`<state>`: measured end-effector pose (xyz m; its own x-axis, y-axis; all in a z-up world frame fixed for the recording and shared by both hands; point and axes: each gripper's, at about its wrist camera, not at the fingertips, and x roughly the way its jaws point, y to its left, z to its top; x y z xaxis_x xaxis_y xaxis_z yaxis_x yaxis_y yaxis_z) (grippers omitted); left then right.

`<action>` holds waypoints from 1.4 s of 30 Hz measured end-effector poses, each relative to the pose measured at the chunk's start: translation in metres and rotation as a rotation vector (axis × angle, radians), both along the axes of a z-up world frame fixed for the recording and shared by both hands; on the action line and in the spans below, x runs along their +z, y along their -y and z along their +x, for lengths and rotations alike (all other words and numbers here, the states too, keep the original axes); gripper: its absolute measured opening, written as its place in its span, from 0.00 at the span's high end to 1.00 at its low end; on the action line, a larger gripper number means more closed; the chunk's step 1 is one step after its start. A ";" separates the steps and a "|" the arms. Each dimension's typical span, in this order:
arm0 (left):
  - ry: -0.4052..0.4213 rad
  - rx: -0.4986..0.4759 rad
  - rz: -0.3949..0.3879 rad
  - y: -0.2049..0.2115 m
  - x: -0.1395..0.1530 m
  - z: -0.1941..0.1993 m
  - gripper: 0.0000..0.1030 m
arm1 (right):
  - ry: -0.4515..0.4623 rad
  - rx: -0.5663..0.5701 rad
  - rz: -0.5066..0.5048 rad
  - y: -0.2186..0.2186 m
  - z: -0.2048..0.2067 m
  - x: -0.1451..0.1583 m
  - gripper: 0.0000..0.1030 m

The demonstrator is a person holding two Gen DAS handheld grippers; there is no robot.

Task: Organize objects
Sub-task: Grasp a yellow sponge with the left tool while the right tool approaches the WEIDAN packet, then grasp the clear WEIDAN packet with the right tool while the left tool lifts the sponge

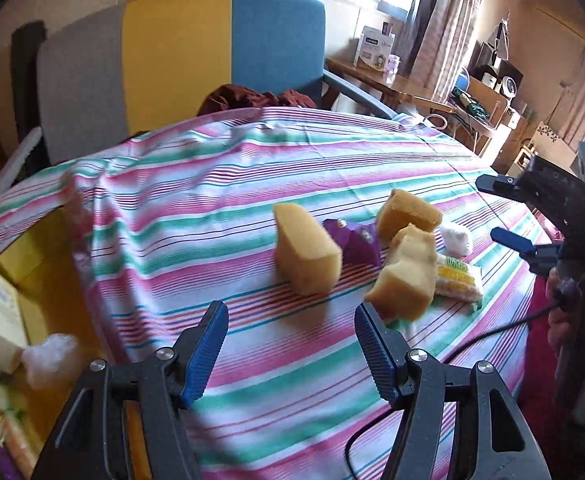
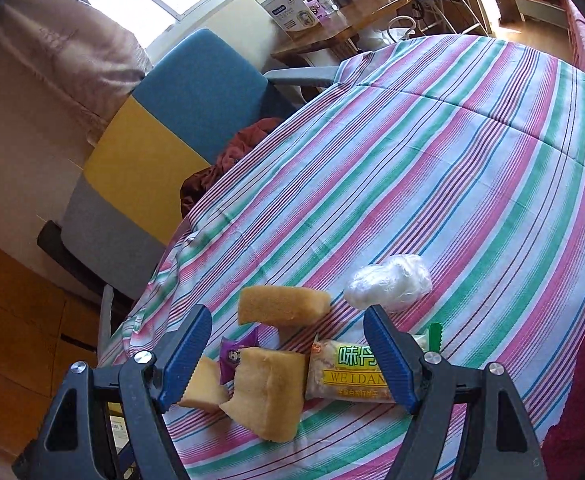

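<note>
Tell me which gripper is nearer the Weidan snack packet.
Right. The right gripper hangs just above the Weidan snack packet, jaws open, one overlapping the wrapper. The left gripper sits farther back, with a sponge chunk between it and the packet.

- Three tan sponge blocks lie clustered on a striped cloth.
- The left sponge [image 1: 306, 252] stands apart from the others, on its side, its long face up.
- The far sponge [image 1: 408, 212] lies behind the cluster, tilted.
- The near sponge [image 1: 406, 276] has a ragged, notched edge and rests against a snack packet.
- A purple wrapper [image 1: 356, 244] sits between the sponges, crumpled.
- The snack packet [image 1: 458, 282], clear with green and yellow print reading "WEIDAN", lies flat just beside the near sponge.
- A white wad of clear plastic [image 1: 457, 238] lies just behind the packet.
</note>
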<state>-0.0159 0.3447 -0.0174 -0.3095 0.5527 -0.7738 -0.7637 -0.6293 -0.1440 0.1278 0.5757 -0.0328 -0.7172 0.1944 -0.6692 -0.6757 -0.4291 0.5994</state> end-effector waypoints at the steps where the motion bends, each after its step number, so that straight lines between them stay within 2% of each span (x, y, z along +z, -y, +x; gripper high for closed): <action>1: 0.008 -0.004 0.001 -0.010 -0.002 -0.002 0.33 | 0.000 0.001 -0.005 0.000 0.000 -0.001 0.22; 6: 0.044 -0.009 0.008 -0.045 -0.012 -0.019 0.31 | 0.010 0.037 -0.002 0.003 -0.007 -0.001 0.21; 11: 0.098 0.058 -0.023 -0.075 -0.037 -0.050 0.32 | 0.018 0.045 0.006 0.003 -0.009 -0.002 0.21; 12: 0.113 0.071 -0.034 -0.078 -0.044 -0.056 0.43 | 0.015 0.039 0.001 0.001 -0.008 -0.003 0.21; 13: 0.132 0.075 -0.050 -0.082 -0.052 -0.061 0.63 | 0.015 0.033 -0.003 0.000 -0.007 -0.004 0.21; 14: 0.153 0.074 -0.048 -0.081 -0.058 -0.063 0.62 | 0.018 0.022 -0.005 -0.002 -0.006 -0.005 0.21; 16: 0.136 0.062 -0.017 -0.077 -0.057 -0.059 0.64 | 0.019 0.007 -0.012 -0.006 -0.004 -0.006 0.21; 19: 0.094 0.031 -0.016 -0.067 -0.055 -0.047 0.65 | 0.029 0.011 -0.020 -0.007 -0.006 -0.008 0.21; 26: 0.055 -0.027 -0.003 -0.035 -0.042 -0.015 0.66 | 0.127 0.026 -0.046 -0.011 -0.016 -0.023 0.21; 32: 0.067 -0.079 0.030 -0.003 -0.033 0.015 0.66 | 0.214 0.032 -0.089 -0.015 -0.023 -0.041 0.21; 36: 0.078 -0.090 0.062 0.021 -0.024 0.029 0.66 | 0.239 0.072 -0.141 -0.012 -0.028 -0.053 0.21; 39: 0.074 -0.093 0.083 0.039 -0.016 0.035 0.66 | 0.250 0.150 -0.229 0.000 -0.036 -0.067 0.21; 42: 0.068 -0.089 0.108 0.057 -0.006 0.036 0.66 | 0.319 0.199 -0.170 0.016 -0.045 -0.063 0.21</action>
